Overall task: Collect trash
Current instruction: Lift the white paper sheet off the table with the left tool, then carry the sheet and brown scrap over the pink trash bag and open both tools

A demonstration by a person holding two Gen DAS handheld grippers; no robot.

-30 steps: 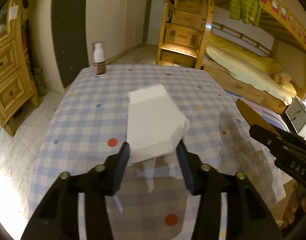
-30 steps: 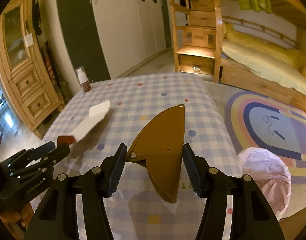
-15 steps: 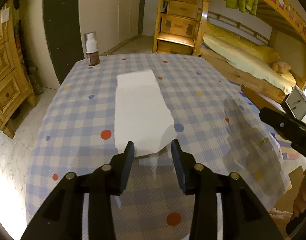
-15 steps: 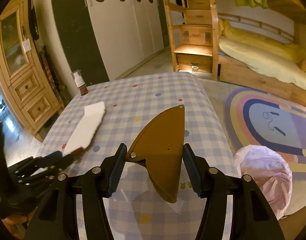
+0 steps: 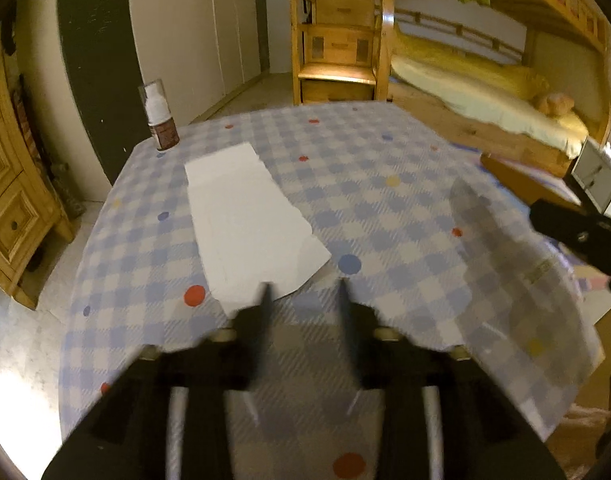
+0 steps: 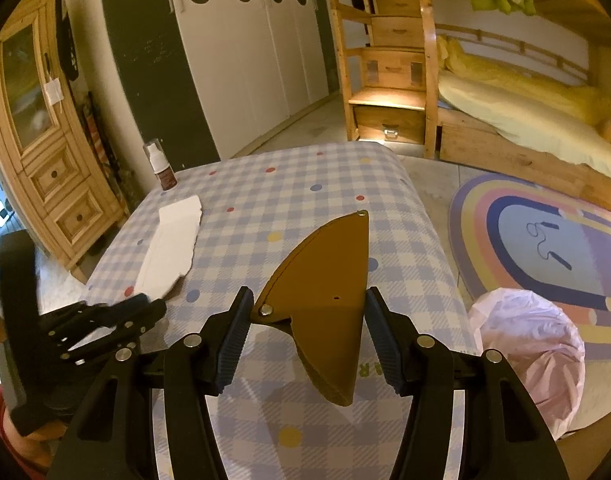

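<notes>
Blurring smears my left gripper (image 5: 303,300) in its own view, so the fingertips are dark streaks with soft edges; I can still see a gap between them with nothing in it, and from the right wrist it appears only as a dark shape at the near left; my right gripper (image 6: 305,316) is sharp, its ribbed blue-grey pads (image 6: 235,340) closed on a brown cardboard piece (image 6: 325,300), whose lower point hangs below the fingers and partly covers lettering printed on the cloth that I cannot read; that piece is flat, stiff-looking, curved like a fin, with a small metal rivet at its near left corner and another at its far tip; the white paper sheet (image 5: 249,224) lies flat on the table (image 5: 385,200), on its left side, long and thin with a ragged, torn near edge; my left fingertips sit just at that near edge, and I cannot tell whether they touch it; the tablecloth is a blue and white check dotted with coloured spots; a small brown bottle (image 5: 161,120) with a white top and clear cap stands upright at the far left corner; a crumpled pink plastic bag (image 6: 533,352) sits on the floor to the right of the table, beside a rainbow rug (image 6: 545,240).
</notes>
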